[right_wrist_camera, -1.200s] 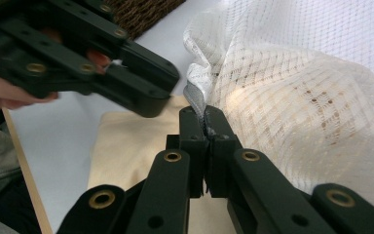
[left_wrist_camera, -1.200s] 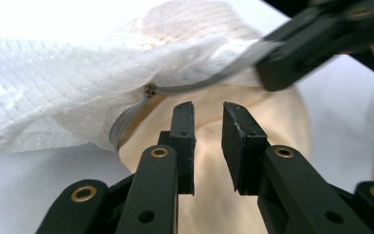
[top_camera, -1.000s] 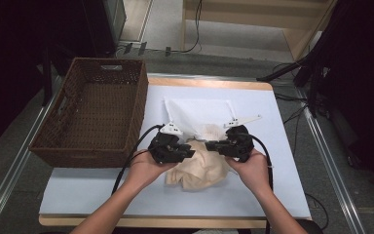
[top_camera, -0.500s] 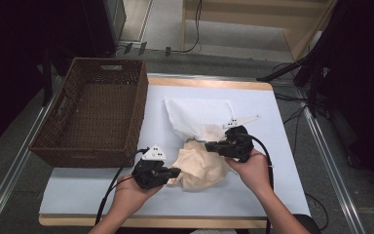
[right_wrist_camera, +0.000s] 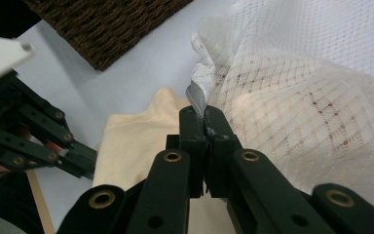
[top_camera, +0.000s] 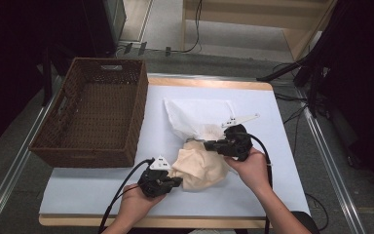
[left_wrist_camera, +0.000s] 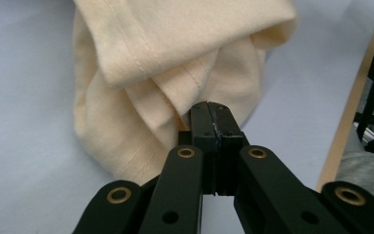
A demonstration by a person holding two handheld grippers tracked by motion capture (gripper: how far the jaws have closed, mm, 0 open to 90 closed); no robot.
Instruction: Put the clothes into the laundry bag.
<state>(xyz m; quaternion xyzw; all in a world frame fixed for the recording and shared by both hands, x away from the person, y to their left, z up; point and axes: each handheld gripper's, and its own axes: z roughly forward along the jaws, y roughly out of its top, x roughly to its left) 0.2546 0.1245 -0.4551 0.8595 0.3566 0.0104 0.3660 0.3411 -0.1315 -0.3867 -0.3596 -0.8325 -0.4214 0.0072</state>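
A cream cloth [top_camera: 200,168] lies bunched on the white table, its far end tucked inside a white mesh bag [top_camera: 199,116]. My left gripper [top_camera: 177,181] is near the front edge, shut on a fold of the cream cloth [left_wrist_camera: 175,58]; in the left gripper view the jaws of my left gripper [left_wrist_camera: 213,111] meet with fabric between them. My right gripper [top_camera: 209,145] is shut on the grey-trimmed rim of the mesh bag [right_wrist_camera: 297,97], right at the bag's mouth. The cream cloth [right_wrist_camera: 136,141] shows below my right gripper [right_wrist_camera: 202,117].
A brown wicker basket [top_camera: 92,117] stands on the table's left side, its corner also in the right gripper view [right_wrist_camera: 102,24]. The table's wooden front edge [top_camera: 175,222] runs just behind my left hand. Cables trail from both grippers.
My left gripper has moved back toward the front edge, drawing the cream cloth out of the mesh bag. The right gripper has stayed at the bag's rim.
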